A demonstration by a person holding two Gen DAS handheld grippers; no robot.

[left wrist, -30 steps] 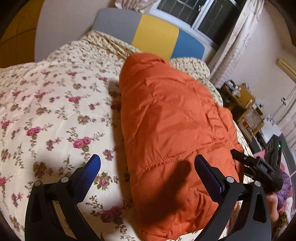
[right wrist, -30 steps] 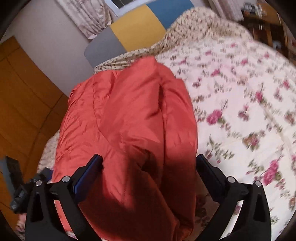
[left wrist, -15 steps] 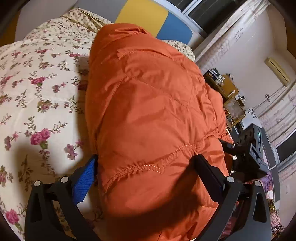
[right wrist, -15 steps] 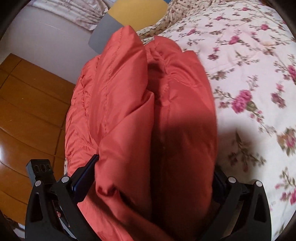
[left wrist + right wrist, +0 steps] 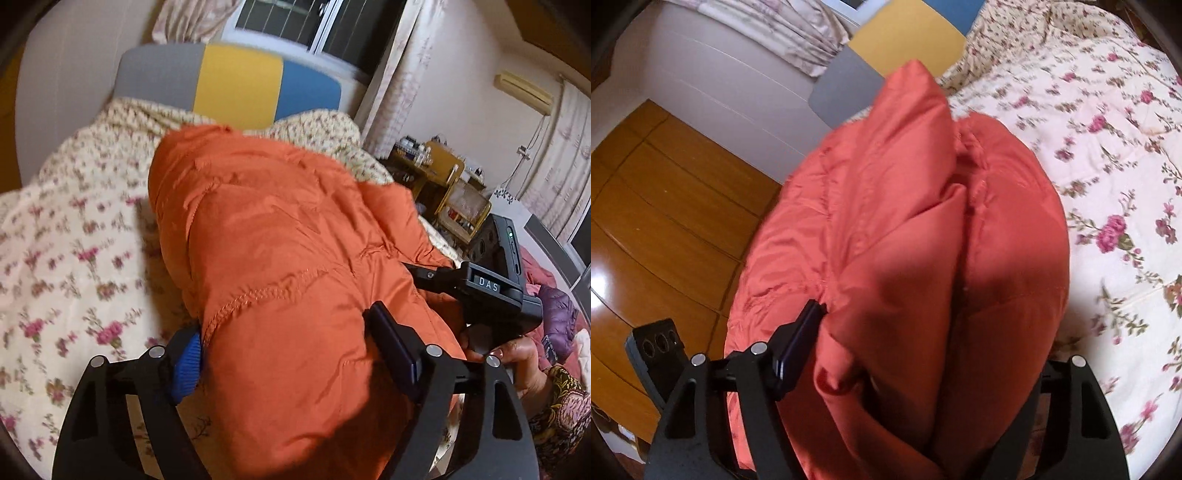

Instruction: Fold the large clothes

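Note:
A puffy orange down jacket (image 5: 280, 251) lies folded in a long bundle on the floral quilt (image 5: 66, 236). My left gripper (image 5: 291, 339) has closed in on the jacket's near end, its pads pressing the thick fabric from both sides. My right gripper (image 5: 923, 350) clamps the other end of the jacket (image 5: 923, 221); its left finger (image 5: 798, 347) shows, the right one is hidden under the fabric. The right gripper body (image 5: 495, 295) and the hand holding it show in the left wrist view.
A grey, yellow and blue headboard (image 5: 236, 85) stands at the back. A wooden floor (image 5: 657, 206) lies left of the bed. A yellow shelf cart (image 5: 443, 177) and a purple garment (image 5: 557, 310) are to the right.
Both grippers moved onto the jacket's ends and narrowed from wide open to clamped on the fabric. The bundle has lifted slightly and both views have tilted up.

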